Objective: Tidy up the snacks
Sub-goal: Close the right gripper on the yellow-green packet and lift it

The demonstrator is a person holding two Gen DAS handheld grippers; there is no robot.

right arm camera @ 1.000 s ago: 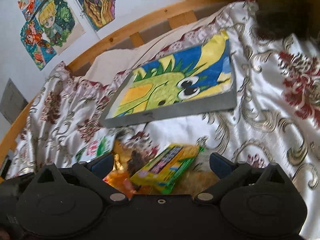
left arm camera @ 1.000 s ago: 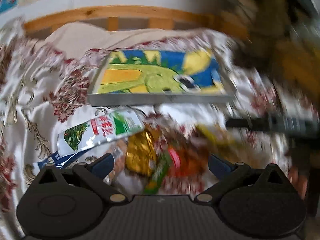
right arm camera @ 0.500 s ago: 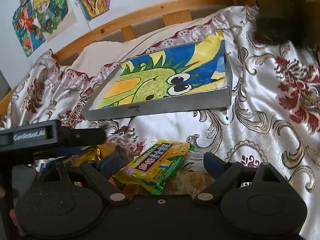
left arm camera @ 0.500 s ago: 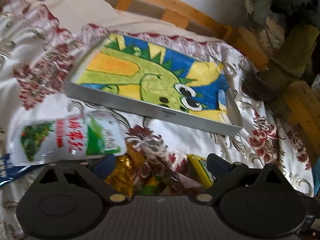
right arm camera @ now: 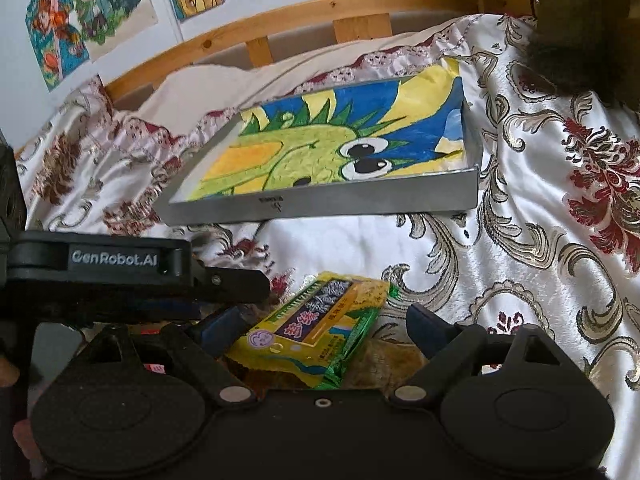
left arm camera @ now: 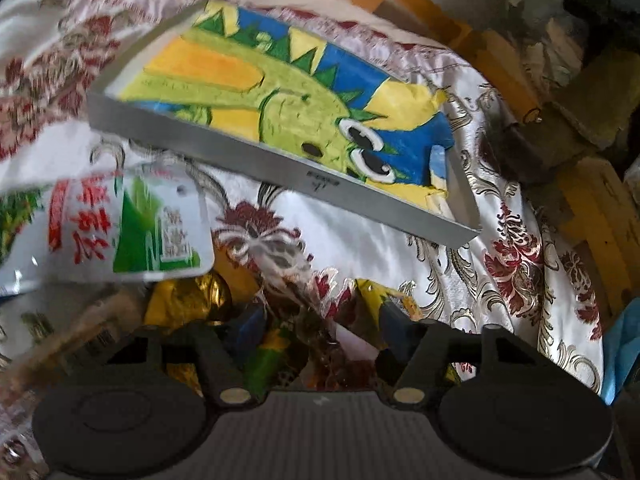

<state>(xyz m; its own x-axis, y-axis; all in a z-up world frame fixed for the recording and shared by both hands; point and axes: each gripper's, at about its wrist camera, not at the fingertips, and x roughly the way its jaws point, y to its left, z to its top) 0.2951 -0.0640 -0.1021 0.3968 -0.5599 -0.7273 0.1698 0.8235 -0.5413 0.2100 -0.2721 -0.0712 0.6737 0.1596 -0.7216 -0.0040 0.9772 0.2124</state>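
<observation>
"GenRobot.AI" stands on the left gripper [right arm camera: 248,280].

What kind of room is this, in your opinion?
Probably a bedroom, maybe a child's: a wooden bed frame behind a floral satin bedspread, and colourful drawings taped to the wall.

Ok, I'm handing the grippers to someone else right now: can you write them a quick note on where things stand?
Left gripper: open, low over the snack pile, holding nothing.
Right gripper: open, either side of the yellow packet, not clamped.
Snacks: all on the bedspread in front of the tray; white-green pouch at left, gold wrapper and other packets under the left gripper.
Done: nothing; no snack shows in the tray, only its cartoon lining.
Left: presumably move every snack into the tray.
</observation>
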